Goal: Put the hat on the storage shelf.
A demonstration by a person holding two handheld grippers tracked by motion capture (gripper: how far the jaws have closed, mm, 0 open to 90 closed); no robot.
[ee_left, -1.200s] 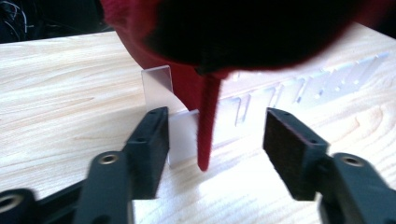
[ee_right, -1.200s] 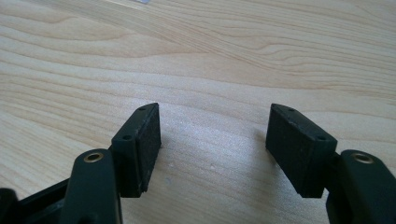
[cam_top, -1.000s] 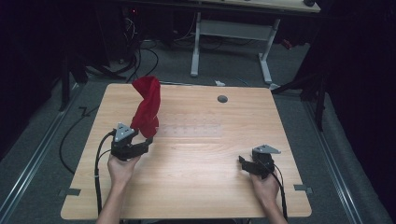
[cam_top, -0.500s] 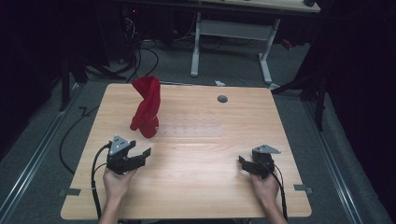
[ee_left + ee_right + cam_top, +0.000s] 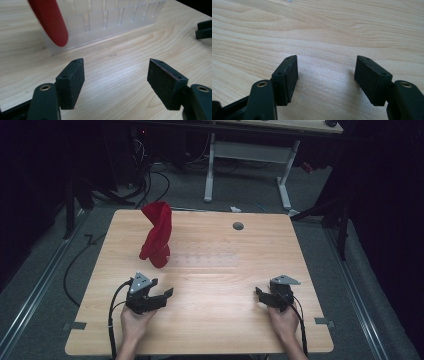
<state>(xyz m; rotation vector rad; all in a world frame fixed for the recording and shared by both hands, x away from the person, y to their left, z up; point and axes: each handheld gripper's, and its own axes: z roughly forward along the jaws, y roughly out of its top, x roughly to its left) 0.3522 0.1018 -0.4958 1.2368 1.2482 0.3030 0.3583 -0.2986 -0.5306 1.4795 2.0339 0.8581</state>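
- The left gripper [image 5: 162, 296] sits low over the near-left part of the light wooden table [image 5: 215, 325], its black jaws spread apart with nothing between them; its own view shows bare wood grain in the gap [image 5: 115, 82].
- The right gripper [image 5: 261, 295] rests at the near-right of the table, well apart from the left one, jaws likewise wide apart over bare wood [image 5: 325, 80].
- A red cloth, twisted into an upright drooping column [image 5: 157, 235], stands at the far-left of the table, beyond the left gripper and clear of it.
- Its lower end hangs against the left end of a clear plastic slotted rack [image 5: 205, 256] lying across the table's middle; in the left gripper view the red cloth [image 5: 50, 21] covers part of the rack [image 5: 112, 17].
- A small round grey grommet [image 5: 238, 226] sits near the far edge.
- Beyond the table: a white-legged desk [image 5: 250, 155] and dark cables on a grey floor [image 5: 150, 180].
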